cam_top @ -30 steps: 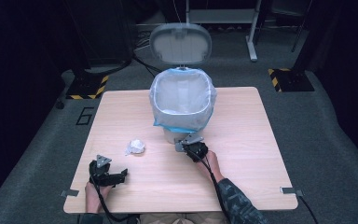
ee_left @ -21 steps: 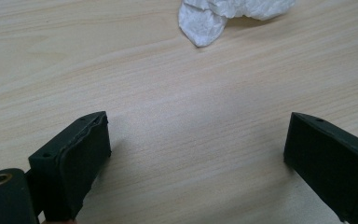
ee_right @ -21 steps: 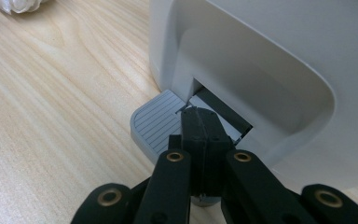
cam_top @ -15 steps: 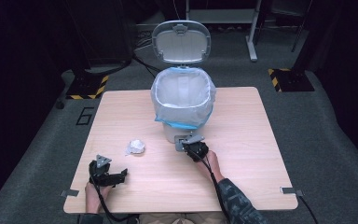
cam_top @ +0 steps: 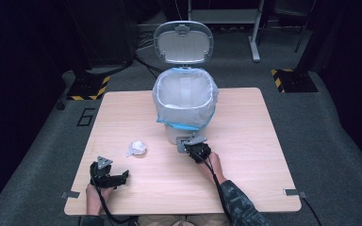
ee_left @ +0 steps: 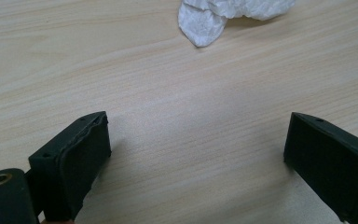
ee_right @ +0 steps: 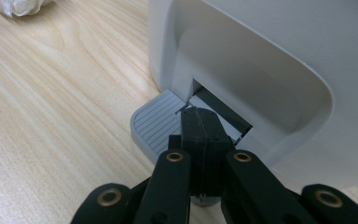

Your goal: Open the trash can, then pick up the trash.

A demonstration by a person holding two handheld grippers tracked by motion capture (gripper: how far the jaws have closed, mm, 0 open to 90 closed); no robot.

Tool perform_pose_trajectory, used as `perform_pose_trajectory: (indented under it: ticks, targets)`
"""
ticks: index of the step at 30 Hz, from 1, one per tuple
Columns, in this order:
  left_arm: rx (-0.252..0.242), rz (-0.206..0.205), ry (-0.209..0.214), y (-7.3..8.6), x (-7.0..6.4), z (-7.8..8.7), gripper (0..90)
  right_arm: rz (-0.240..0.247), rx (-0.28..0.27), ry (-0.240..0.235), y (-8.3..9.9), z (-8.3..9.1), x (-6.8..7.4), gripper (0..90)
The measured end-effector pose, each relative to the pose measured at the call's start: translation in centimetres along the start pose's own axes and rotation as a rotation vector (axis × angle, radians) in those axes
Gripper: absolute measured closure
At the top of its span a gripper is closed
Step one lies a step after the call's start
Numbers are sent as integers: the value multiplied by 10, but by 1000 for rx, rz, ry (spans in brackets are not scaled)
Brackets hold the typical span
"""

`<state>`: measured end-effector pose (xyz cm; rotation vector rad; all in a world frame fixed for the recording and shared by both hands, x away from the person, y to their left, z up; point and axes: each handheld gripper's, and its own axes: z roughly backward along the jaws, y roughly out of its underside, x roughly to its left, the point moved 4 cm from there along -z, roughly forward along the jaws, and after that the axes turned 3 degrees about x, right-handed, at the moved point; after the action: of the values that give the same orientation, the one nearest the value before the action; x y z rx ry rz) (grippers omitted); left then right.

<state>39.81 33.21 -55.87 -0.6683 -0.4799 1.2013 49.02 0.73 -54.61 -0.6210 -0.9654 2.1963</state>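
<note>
The right claw [cam_top: 191,147] sits at the foot of the white pedal bin [cam_top: 185,101], which stands at the middle of the desk [cam_top: 245,160] toward its far edge. In the right gripper view the claw [ee_right: 200,119] is clenched, its two black jaws pressed flat together with nothing between them, and their tips rest on the grey ribbed pedal [ee_right: 154,123] where it enters the slot in the bin's base. The bin's lid [cam_top: 183,41] stands raised, tilted back behind the mouth — the white liner [cam_top: 169,106] with its blue band is folded over the rim and hangs down the outside.

The left claw [cam_top: 122,176] lies low near the desk's near left corner, well apart from the bin. In the left gripper view it [ee_left: 196,158] is released, jaws spread wide over bare wood, holding nothing.

A crumpled white paper wad [cam_top: 136,149] lies on the desk between the two claws, left of the bin's base and apart from it — the same wad [ee_left: 228,14] shows ahead of the left jaws, untouched by them.
</note>
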Motion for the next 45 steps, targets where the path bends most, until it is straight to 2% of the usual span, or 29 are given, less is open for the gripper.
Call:
perform_pose_trajectory:
  ticks: [4, 8, 15, 19, 20, 27, 34, 39, 45]
  targets:
    - [-2, -8, -10, 0, 0, 0, 59, -2, 1, 4, 0, 0, 0, 900]
    - [7, -12, 5, -1, 1, -1, 31, -18, 0, -7, 0, 0, -1, 900]
    - [27, -23, 19, -7, 2, 0, 11, -6, 1, 5, 0, 0, 0, 900]
    - [10, -32, 26, -17, 1, 6, 10, -12, -1, 1, 0, 0, 0, 900]
    - [8, -37, 38, -21, 1, 8, 10, -17, -2, -2, 0, 0, 0, 900]
    - [6, -51, 64, -38, -4, 5, 10, -24, -3, -4, 0, 0, 0, 900]
    - [-7, -66, 109, -64, -14, -3, 10, -8, -3, -8, 0, 0, -2, 900]
    - [5, -76, 111, -75, -16, -9, 10, -10, -1, -2, 1, 0, -1, 900]
    - [12, -65, 120, -94, -16, -22, 8, -12, -2, -8, 0, 0, -1, 900]
